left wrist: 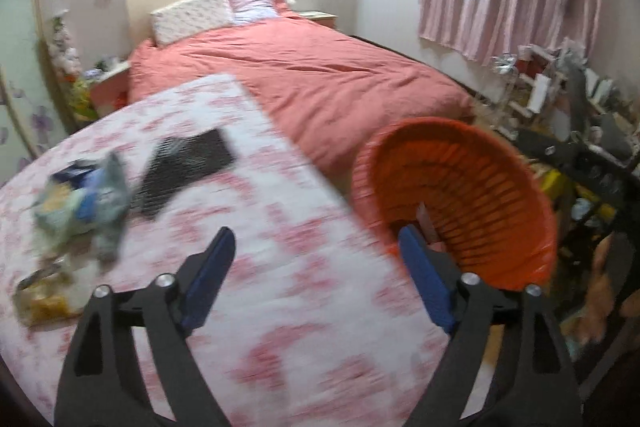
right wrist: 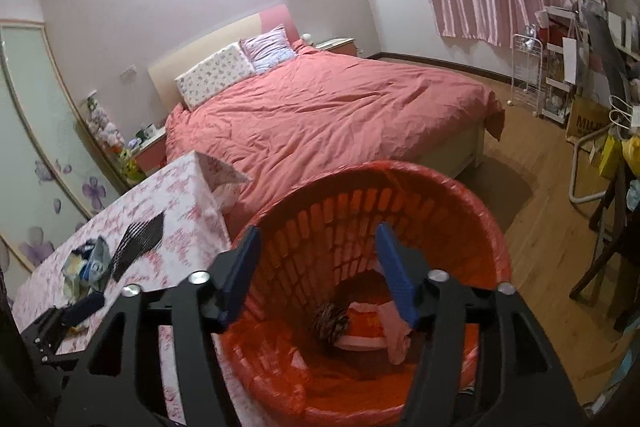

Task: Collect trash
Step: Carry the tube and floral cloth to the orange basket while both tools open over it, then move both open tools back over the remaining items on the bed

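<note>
An orange slatted trash basket (right wrist: 460, 211) with an orange liner stands beside the table; it also shows in the left wrist view (left wrist: 480, 163). Several pieces of trash lie at its bottom (right wrist: 360, 323). My right gripper (right wrist: 316, 259) is open and empty, over the basket's mouth. My left gripper (left wrist: 316, 263) is open and empty, above the table's pink-patterned cloth (left wrist: 312, 307). A pile of crumpled wrappers (left wrist: 84, 203) and a black mesh piece (left wrist: 184, 163) lie on the table, left of and beyond the left gripper. A yellow wrapper (left wrist: 44, 299) lies near the table's left edge.
A bed with a coral duvet (right wrist: 328, 115) lies behind the table and basket. Cluttered shelves and a white rack (right wrist: 560, 75) stand at the right under striped curtains. A dark chair (right wrist: 612, 239) stands on the wooden floor at right.
</note>
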